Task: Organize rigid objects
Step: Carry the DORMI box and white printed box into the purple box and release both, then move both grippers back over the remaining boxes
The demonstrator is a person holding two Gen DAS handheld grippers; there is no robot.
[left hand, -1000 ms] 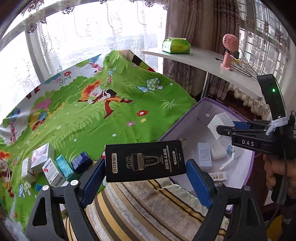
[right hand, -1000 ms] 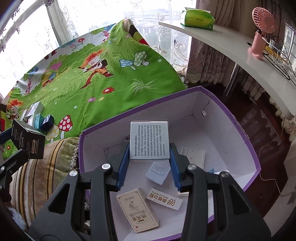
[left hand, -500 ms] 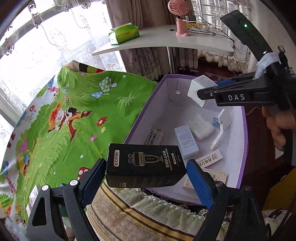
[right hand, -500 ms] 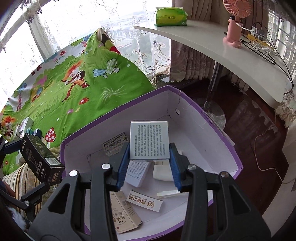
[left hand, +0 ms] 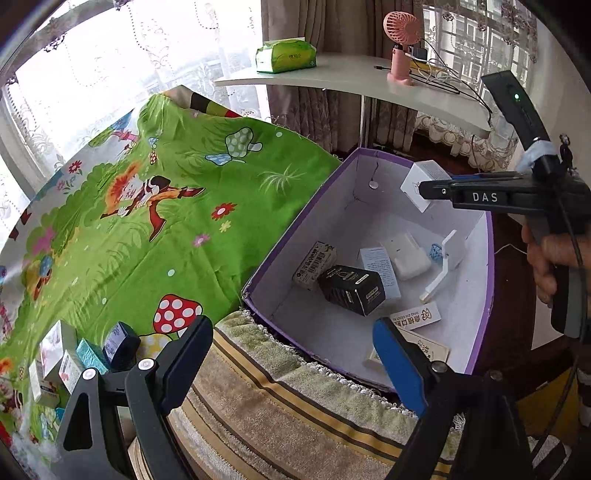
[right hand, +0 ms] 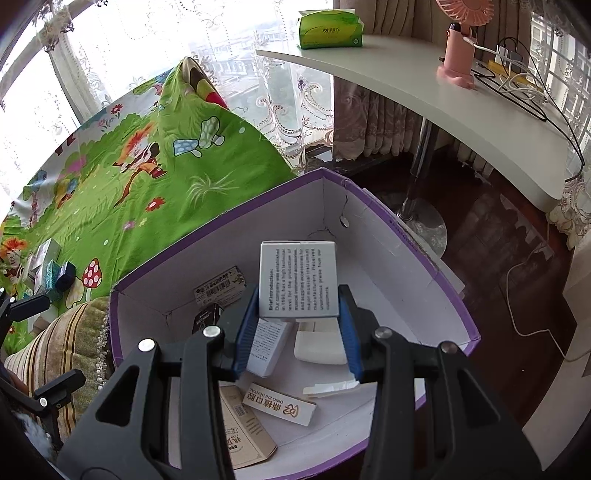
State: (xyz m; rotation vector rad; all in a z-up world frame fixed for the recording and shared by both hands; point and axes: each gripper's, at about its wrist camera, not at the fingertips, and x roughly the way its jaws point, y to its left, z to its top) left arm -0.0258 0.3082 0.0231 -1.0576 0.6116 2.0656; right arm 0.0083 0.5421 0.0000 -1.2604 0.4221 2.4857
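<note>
A purple-edged white cardboard box [left hand: 306,206] [right hand: 417,258] stands beside the bed and holds several small packages. A black box [left hand: 351,290] lies on its floor; only its end shows in the right wrist view [right hand: 207,317]. My left gripper [left hand: 291,354] is open and empty above the box's near edge. My right gripper [right hand: 297,325] is shut on a white box [right hand: 298,278] with printed text and holds it over the cardboard box; it also shows in the left wrist view [left hand: 415,184].
A green cartoon bedsheet [left hand: 147,206] covers the bed, with several small boxes [left hand: 85,354] at its near left. A striped towel [left hand: 295,398] lies under my left gripper. A white desk [right hand: 443,99] carries a pink fan [right hand: 461,40] and a tissue pack [right hand: 328,29].
My left gripper has opened and let go of the black box, which now lies in the cardboard box. My right gripper still holds the white box over it.
</note>
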